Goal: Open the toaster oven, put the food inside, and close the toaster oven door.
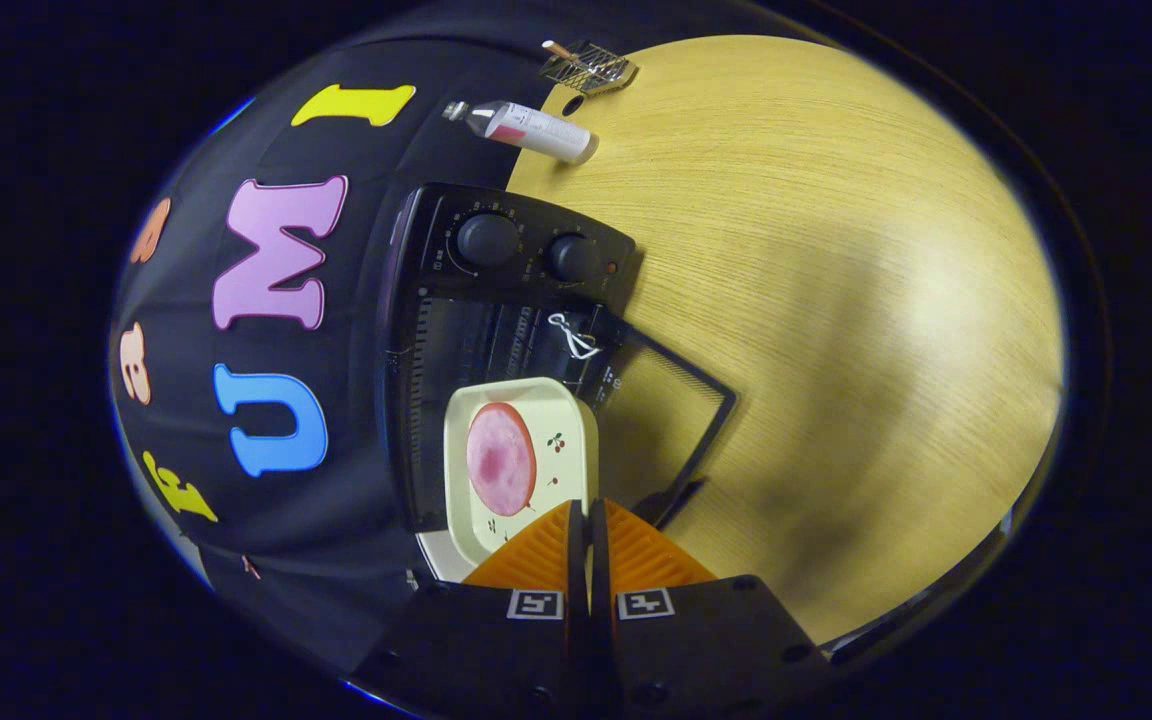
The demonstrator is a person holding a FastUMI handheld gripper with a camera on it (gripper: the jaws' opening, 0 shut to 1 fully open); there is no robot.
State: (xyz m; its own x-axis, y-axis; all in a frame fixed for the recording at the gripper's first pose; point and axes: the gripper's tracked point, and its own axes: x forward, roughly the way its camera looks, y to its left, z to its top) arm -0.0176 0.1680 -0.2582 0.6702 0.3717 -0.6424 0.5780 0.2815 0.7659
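**Tray at the oven mouth, fingers pinched on its near edge**

The gripper (581, 530) holds its orange fingers (536, 555) nearly together, apparently clamped on the near rim of the cream tray (561, 420) w/ a round slice of ham (501, 458) on it. The tray lies straight ahead of the fingers, long axis in line w/ them, its far end pointing into the toaster oven (526, 290), whose glass door (676, 420) hangs open to one side. Judging by this, the next move is a straight push fwd along that axis. Dials (488, 240) sit beyond; a bottle (531, 130) and a small wire rack (586, 68) lie well apart on the wooden table (836, 300).
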